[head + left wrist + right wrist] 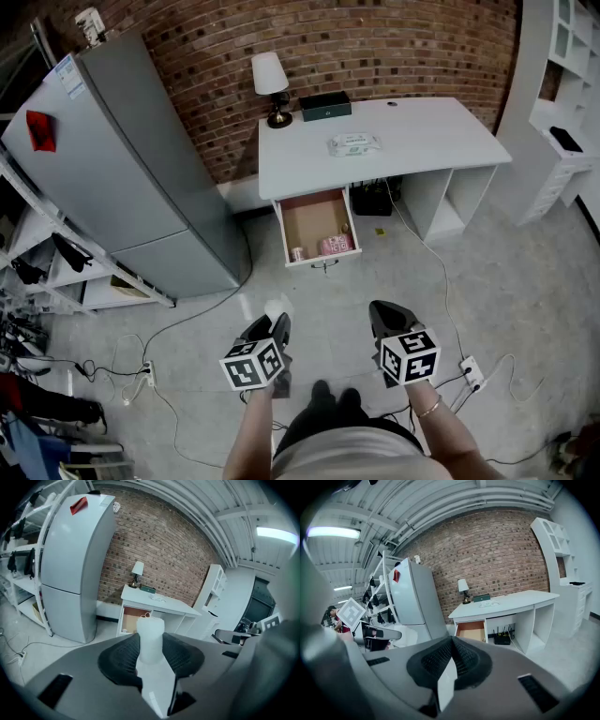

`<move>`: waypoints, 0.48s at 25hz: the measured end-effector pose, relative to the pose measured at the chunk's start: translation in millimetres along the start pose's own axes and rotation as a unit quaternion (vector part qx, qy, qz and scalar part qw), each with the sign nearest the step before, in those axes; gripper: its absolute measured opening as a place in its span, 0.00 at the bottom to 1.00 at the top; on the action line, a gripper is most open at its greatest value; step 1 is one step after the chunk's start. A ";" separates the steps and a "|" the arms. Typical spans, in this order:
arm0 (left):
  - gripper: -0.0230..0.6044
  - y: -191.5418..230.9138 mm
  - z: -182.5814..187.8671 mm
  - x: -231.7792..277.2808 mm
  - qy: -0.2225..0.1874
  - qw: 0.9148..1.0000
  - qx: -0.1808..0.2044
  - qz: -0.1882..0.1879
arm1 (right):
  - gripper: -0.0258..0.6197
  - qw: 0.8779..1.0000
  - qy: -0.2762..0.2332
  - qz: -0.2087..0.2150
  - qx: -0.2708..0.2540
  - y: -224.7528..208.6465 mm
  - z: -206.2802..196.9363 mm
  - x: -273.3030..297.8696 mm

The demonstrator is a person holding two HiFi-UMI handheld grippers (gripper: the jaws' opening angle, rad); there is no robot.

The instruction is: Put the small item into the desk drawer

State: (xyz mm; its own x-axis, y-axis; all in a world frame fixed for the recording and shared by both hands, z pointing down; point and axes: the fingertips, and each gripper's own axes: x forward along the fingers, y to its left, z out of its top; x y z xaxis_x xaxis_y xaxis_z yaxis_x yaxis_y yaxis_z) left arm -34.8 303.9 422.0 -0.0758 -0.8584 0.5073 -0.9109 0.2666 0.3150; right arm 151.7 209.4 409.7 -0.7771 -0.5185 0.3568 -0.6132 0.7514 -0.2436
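Head view: a grey fridge (122,159) stands left against the brick wall (375,47). The white desk (422,141) sits centre with its drawer (314,220) pulled open, and white shelving (562,141) stands far right. Open floor (319,291) separates the drawer from both grippers, with cables (441,272) trailing alongside. Well short of the drawer, the left gripper (270,328) clamps the small white cylinder (150,634). The right gripper (451,656) has its jaws pressed together, empty.

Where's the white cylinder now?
The white cylinder sits clamped in the left gripper, low left of centre in the head view, short of the open desk drawer.
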 end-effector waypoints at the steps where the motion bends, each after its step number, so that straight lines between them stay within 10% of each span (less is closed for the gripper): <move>1: 0.31 -1.2 1.2 -0.6 -0.001 1.000 0.000 0.001 | 0.05 1.000 -0.001 0.001 0.000 -0.5 1.4 -1.0; 12: 0.31 -7.0 9.7 0.7 -0.011 1.000 0.006 0.011 | 0.05 0.999 -0.019 0.017 0.021 -8.8 9.5 -1.6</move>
State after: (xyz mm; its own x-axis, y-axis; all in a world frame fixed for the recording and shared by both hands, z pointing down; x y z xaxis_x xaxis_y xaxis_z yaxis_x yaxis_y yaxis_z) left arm -32.5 297.1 412.4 -0.1052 -0.8620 0.4959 -0.9140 0.2804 0.2934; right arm 157.1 199.8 402.7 -0.8017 -0.5089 0.3135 -0.5915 0.7509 -0.2937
